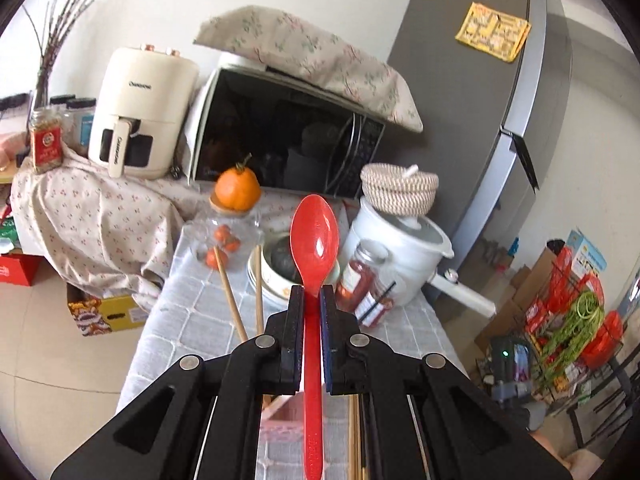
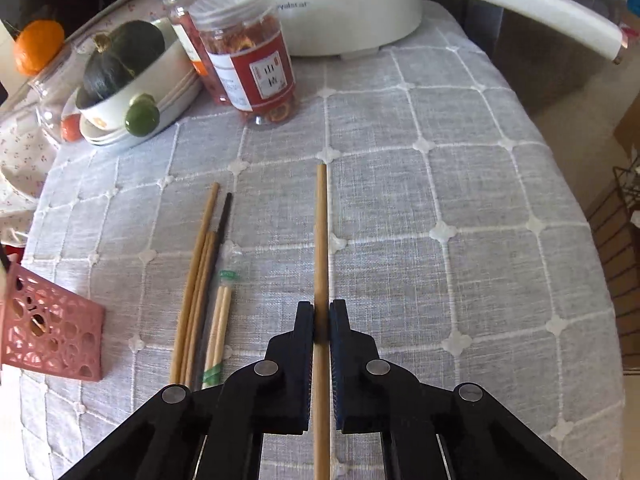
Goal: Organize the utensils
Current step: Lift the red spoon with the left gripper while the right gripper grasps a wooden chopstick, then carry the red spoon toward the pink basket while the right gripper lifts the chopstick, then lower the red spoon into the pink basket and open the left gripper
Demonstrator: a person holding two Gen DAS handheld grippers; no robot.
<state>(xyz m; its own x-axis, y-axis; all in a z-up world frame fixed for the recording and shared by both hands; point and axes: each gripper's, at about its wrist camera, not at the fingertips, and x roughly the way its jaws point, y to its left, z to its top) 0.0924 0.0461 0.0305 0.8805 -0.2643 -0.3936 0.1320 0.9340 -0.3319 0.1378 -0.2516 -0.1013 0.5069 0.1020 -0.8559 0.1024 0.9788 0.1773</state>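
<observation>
A red plastic spoon (image 1: 315,240) is clamped by its handle in my left gripper (image 1: 311,294), bowl pointing away, held in the air above the grey checked tablecloth (image 1: 192,320). My right gripper (image 2: 321,308) is shut on a single wooden chopstick (image 2: 321,224) that runs straight ahead over the cloth (image 2: 440,184). Left of it lie several loose chopsticks (image 2: 200,280), wooden and one black, plus a paper-wrapped pair (image 2: 219,328). A pink perforated utensil holder (image 2: 48,328) sits at the left edge. Two chopsticks (image 1: 230,292) stand up in the left wrist view.
At the back of the table stand a white electric pot (image 2: 344,4) with a long handle (image 2: 528,8), two jars of dried fruit (image 2: 252,64), and stacked bowls (image 2: 136,96) holding a dark squash. Microwave (image 1: 288,136), air fryer (image 1: 140,112) and fridge (image 1: 500,80) lie beyond.
</observation>
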